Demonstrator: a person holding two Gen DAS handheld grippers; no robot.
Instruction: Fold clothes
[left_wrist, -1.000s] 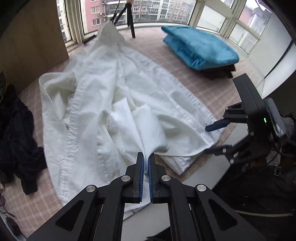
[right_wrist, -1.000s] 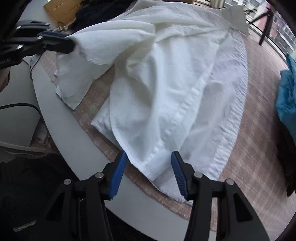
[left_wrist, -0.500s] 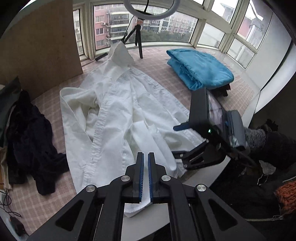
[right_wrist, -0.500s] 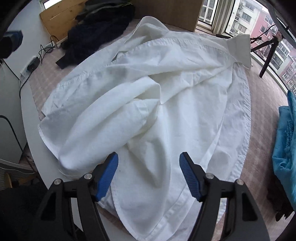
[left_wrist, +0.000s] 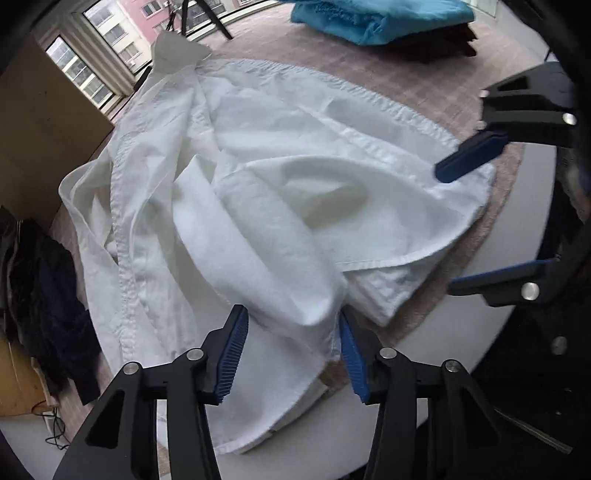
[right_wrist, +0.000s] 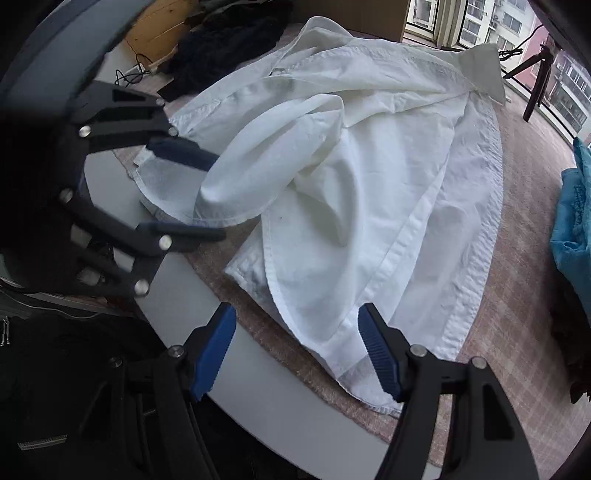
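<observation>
The white shirt (left_wrist: 280, 192) lies long, collar far, hem at the desk's (left_wrist: 369, 446) near edge — left gripper (left_wrist: 291, 354) opening over a sleeve fold, right gripper (right_wrist: 297, 354) wide over the hem.

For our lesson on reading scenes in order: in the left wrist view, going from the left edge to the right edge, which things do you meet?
dark clothes pile → white shirt → right hand-held gripper. The folded blue cloth lies farther back, so it is left out.

Daylit bay windows (left_wrist: 92, 70), wooden panel (left_wrist: 40, 147)
</observation>
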